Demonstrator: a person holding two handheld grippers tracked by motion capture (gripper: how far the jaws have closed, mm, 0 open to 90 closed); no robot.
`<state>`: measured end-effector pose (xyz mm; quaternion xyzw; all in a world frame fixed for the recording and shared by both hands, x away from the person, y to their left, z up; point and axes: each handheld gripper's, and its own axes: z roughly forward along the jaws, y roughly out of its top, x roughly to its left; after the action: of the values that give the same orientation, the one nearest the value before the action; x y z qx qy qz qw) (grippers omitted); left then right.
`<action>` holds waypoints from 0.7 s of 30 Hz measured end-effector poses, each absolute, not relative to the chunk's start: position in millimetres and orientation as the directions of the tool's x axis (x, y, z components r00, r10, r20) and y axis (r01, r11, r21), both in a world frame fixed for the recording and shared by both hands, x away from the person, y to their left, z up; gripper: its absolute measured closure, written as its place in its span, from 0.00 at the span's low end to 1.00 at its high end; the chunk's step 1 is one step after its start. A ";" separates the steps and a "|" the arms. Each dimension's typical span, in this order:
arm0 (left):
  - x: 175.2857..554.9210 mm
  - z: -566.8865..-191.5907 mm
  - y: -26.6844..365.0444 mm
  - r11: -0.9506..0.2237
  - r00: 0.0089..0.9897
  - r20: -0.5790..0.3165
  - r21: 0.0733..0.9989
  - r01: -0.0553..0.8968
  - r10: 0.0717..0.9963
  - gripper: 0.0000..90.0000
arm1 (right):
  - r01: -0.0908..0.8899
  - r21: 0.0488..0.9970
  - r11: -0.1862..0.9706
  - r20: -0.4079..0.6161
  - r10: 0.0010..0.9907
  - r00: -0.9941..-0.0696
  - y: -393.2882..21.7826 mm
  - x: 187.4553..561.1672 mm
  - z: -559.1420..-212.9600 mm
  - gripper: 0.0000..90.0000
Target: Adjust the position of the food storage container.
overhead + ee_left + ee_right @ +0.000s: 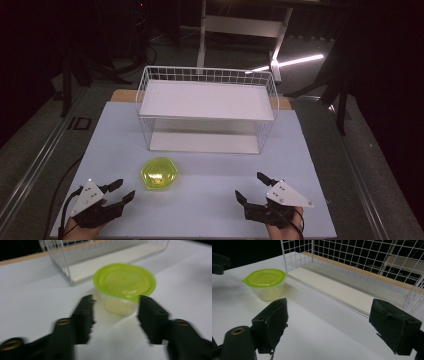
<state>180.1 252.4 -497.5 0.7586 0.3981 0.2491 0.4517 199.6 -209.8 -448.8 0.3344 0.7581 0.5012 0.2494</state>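
Overhead view first: white table (200, 200) with a white wire basket rack (207, 107) standing toward the far side, holding a flat white shelf on top and another at its base. Just in front of the rack, left of centre, sits a small clear container with a lime-green lid (159, 173). The left gripper (120, 191) rests near the front left edge, its jaws parted and pointing toward the container, close to it but apart. The right gripper (250, 187) sits near the front right edge, jaws spread wide, nothing between them.

Left gripper view, slightly blurred: the two black jaws stand partly apart, and the container (123, 287) sits just beyond their tips, centred in the gap; the pads do not press on it. The rack's corner (71, 270) lies behind.

Right gripper view: the jaws stand far apart over bare table. The container (265, 283) is off to the left, beside the rack's lower shelf (342, 292). No writing or label can be read anywhere.
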 end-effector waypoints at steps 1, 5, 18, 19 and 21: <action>181.9 -499.2 252.7 -0.287 0.550 0.027 0.874 0.393 0.835 0.63 | 0.258 0.927 0.272 -0.040 0.757 -0.652 -209.9 199.7 -448.9 0.17; 194.1 -509.0 249.5 -0.308 0.556 -0.007 0.828 0.469 0.831 0.86 | 0.264 0.926 0.271 -0.035 0.757 -0.652 -210.0 200.7 -449.7 0.17; 222.9 -519.1 228.8 -0.315 0.538 -0.028 0.784 0.535 0.842 1.00 | 0.267 0.923 0.276 -0.034 0.750 -0.660 -207.6 200.7 -449.9 0.17; 225.7 -519.0 227.2 -0.311 0.542 -0.039 0.784 0.538 0.840 1.00 | 0.267 0.923 0.276 -0.033 0.750 -0.661 -207.3 201.1 -450.4 0.17; 228.2 -519.2 224.6 -0.321 0.547 -0.030 0.781 0.535 0.837 1.00 | 0.270 0.922 0.277 -0.031 0.750 -0.661 -207.0 201.3 -450.7 0.17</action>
<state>228.2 224.6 -519.2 0.7891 0.4347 0.1944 0.3880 201.3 -207.0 -450.7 0.3345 0.7620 0.4998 0.2401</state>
